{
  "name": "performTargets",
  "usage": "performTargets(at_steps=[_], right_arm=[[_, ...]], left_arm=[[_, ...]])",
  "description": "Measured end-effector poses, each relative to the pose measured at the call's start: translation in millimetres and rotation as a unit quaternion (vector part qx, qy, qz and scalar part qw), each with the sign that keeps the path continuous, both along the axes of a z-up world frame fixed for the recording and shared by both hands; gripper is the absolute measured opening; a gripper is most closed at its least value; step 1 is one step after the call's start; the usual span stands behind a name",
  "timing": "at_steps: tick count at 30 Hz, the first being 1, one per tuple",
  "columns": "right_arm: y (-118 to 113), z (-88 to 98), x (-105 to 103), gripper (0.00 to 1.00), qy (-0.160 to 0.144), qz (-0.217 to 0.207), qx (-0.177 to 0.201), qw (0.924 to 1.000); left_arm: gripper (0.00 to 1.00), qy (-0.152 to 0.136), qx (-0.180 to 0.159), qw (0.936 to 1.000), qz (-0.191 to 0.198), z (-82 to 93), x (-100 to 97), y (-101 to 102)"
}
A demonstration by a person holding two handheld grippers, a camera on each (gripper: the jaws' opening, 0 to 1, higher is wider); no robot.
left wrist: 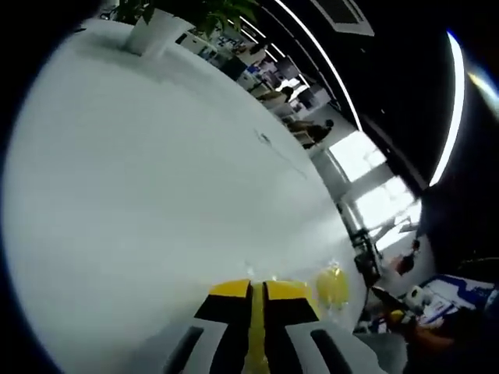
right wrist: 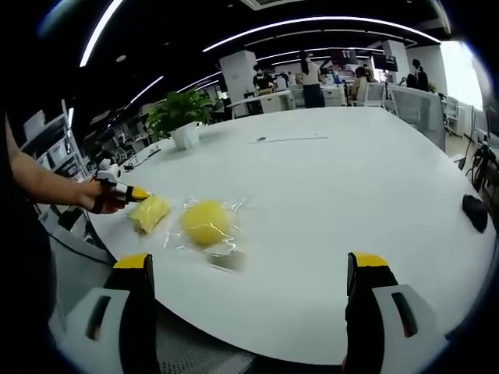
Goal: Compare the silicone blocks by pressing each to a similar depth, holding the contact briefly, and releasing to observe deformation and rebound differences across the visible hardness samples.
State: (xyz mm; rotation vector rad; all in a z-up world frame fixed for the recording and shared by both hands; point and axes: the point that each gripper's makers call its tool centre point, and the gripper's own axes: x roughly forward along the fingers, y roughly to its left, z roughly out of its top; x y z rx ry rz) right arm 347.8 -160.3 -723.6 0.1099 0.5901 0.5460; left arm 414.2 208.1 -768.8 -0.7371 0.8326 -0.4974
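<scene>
Two yellow silicone blocks [right wrist: 204,222] sit clear-wrapped.

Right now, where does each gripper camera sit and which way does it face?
Left gripper view: on left gripper, low over white round table, facing potted green plant; own jaws nearly together.
Right gripper view: on right gripper at table's edge, facing round yellow silicone block; own jaws wide, person's forearm.
Shared: table, plant, block.
</scene>
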Motion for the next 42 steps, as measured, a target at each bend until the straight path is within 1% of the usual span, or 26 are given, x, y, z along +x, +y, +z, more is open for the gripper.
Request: performTargets(at_steps=[4, 6, 9, 12, 14, 17, 18, 20, 22, 24, 25, 28, 29, 30, 31, 33, 34, 35, 36, 38, 39, 40, 42], right_arm=[[3.6, 1.5, 0.6, 0.96, -0.001, 0.002, 0.003, 1.0], [4.9, 2.3, 0.7, 0.96, -0.002, 0.004, 0.003, 1.0], [5.2, 2.2, 0.6, 0.96, -0.002, 0.006, 0.001, 1.0], [4.8, 3.2, 1.5, 0.96, -0.003, 0.007, 0.001, 1.0], [5.7, 4.4, 2.1, 0.96, -0.004, 0.008, 0.002, 1.0], [7.0, 5.8, 3.1, 0.96, -0.006, 0.01, 0.001, 0.9999], [7.0, 5.8, 3.6, 0.96, -0.007, 0.01, 0.002, 0.9999], [7.8, 7.1, 4.6, 0.96, -0.009, 0.011, 0.004, 0.9999], [8.1, 7.6, 4.9, 0.96, -0.01, 0.011, 0.005, 0.9999], [8.6, 7.7, 4.8, 0.96, -0.011, 0.012, 0.005, 0.9999], [8.9, 7.6, 4.8, 0.96, -0.011, 0.013, 0.006, 0.9998], [9.5, 7.7, 4.7, 0.96, -0.011, 0.014, 0.007, 0.9998], [9.6, 8.1, 4.9, 0.96, -0.012, 0.014, 0.008, 0.9998], [9.8, 8.4, 5.0, 0.96, -0.012, 0.014, 0.008, 0.9998], [9.9, 8.8, 5.3, 0.96, -0.013, 0.015, 0.009, 0.9998], [9.8, 9.1, 6.2, 0.96, -0.014, 0.016, 0.008, 0.9997], [9.9, 9.5, 6.7, 0.96, -0.015, 0.016, 0.008, 0.9997], [10.1, 10.2, 7.6, 0.96, -0.016, 0.017, 0.009, 0.9997], [10.8, 11.5, 8.2, 0.96, -0.017, 0.017, 0.01, 0.9997], [11.4, 12.5, 9.7, 0.96, -0.018, 0.017, 0.011, 0.9996], [12.2, 13.3, 10.7, 0.96, -0.019, 0.018, 0.013, 0.9996], [12.8, 13.7, 11.3, 0.96, -0.02, 0.018, 0.014, 0.9995], [15.5, 15.1, 12.3, 0.96, -0.022, 0.021, 0.015, 0.9994]], left_arm=[[0.0, 0.006, -0.004, 0.9999, 0.007, 0.6, 0.2, 1.1], [0.0, 0.001, 0.003, 1.0, 0.006, 1.3, 0.0, 1.4], [0.0, 0.009, -0.001, 0.9999, 0.014, 0.7, 0.4, 2.5], [0.0, 0.017, 0.008, 0.9994, 0.027, -1.3, 0.2, 9.4], [0.0, 0.014, 0.004, 0.9995, 0.029, -1.9, 1.0, 8.7], [0.0, 0.012, 0.009, 0.9995, 0.029, -3.5, 2.7, 11.3], [0.0, 0.013, 0.002, 0.9995, 0.028, -2.3, 3.0, 10.7], [0.0, 0.019, 0.006, 0.9994, 0.03, -2.5, 2.4, 13.0], [0.0, 0.016, 0.002, 0.9994, 0.031, 0.6, 2.6, 15.1], [0.0, 0.024, 0.005, 0.9981, 0.057, -1.7, 7.2, 21.0], [0.0, 0.019, 0.007, 0.9986, 0.049, -1.6, 6.5, 20.3], [0.0, 0.019, -0.002, 0.998, 0.06, 0.8, 8.5, 20.7], [0.0, 0.007, -0.02, 0.9975, 0.067, 7.8, 12.1, 18.9], [0.0, -0.003, -0.028, 0.9972, 0.069, 12.6, 14.5, 18.3], [0.0, -0.008, -0.028, 0.9972, 0.069, 15.5, 15.3, 18.6], [0.0, -0.031, -0.027, 0.9974, 0.059, 24.7, 18.2, 16.8], [0.0, -0.051, -0.028, 0.9975, 0.04, 31.5, 18.6, 12.3], [0.0, -0.059, -0.026, 0.9975, 0.03, 34.9, 18.1, 9.4], [0.0, -0.067, -0.01, 0.9974, 0.022, 36.6, 18.3, 9.0], [0.0, -0.072, -0.01, 0.9972, 0.016, 40.6, 18.1, 5.7], [0.0, -0.087, -0.012, 0.9961, 0.002, 46.5, 17.5, 1.0], [0.0, -0.105, -0.003, 0.9944, -0.009, 51.4, 17.6, -2.0], [0.0, -0.107, -0.004, 0.9942, -0.014, 58.9, 15.0, -8.6]])
